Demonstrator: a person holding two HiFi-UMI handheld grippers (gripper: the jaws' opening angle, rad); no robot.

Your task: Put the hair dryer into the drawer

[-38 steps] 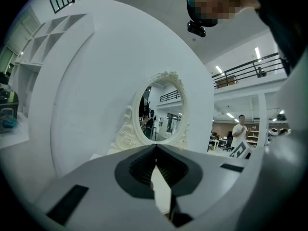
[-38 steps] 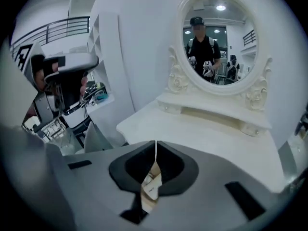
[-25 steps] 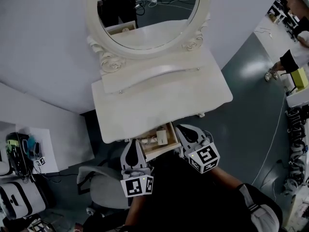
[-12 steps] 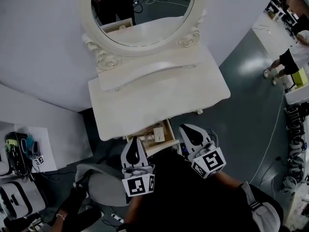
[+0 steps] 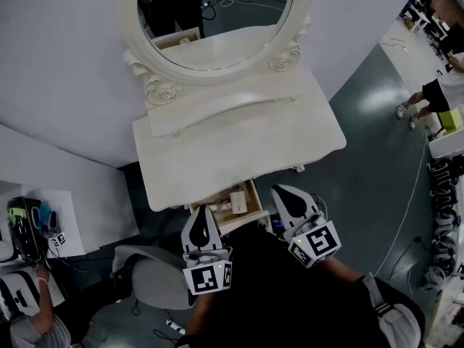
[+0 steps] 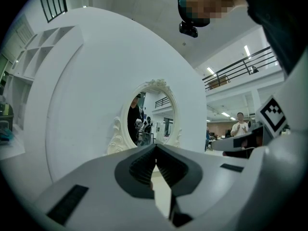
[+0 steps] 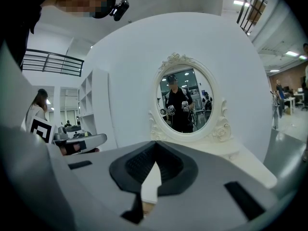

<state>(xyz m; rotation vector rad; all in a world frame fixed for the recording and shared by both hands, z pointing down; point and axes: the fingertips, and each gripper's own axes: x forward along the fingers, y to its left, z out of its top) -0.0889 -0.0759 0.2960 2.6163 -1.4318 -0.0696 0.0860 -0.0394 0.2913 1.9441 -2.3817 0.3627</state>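
**At the dressing table: hair dryer in the open drawer, both jaws closed**

Under the front edge of a white table (image 5: pixel 239 143), a shallow drawer (image 5: pixel 246 222) stands pulled out toward the person. A pale object that looks to be the hair dryer (image 5: pixel 237 199) lies inside it, toward the right half, too small to make out in detail. In the head view the left gripper (image 5: pixel 202 212) shows over the drawer's near left corner. The right gripper (image 5: pixel 281 193) is just beside the drawer's right side. Neither touches the dryer. Each carries its cube with square markers at the rear, next to the person's dark sleeves.

In the left gripper view, the left gripper (image 6: pixel 155 148) has its jaws pressed together at the tips with nothing between them. They point toward the oval mirror (image 6: pixel 147 119) in its carved white frame. In the right gripper view, the right gripper (image 7: pixel 155 146) likewise has its jaws pressed together and empty. The mirror ahead of it reflects a person in dark clothes with a gripper in each hand.

The table backs onto a curved white wall (image 5: pixel 58 85). A grey chair (image 5: pixel 156 281) stands on the dark floor (image 5: pixel 362 180) at the person's left, close to the left gripper. At the far right edge of the head view a second person (image 5: pixel 433 91) stands beside white furniture. A third person (image 5: pixel 29 325) is at the lower left corner.
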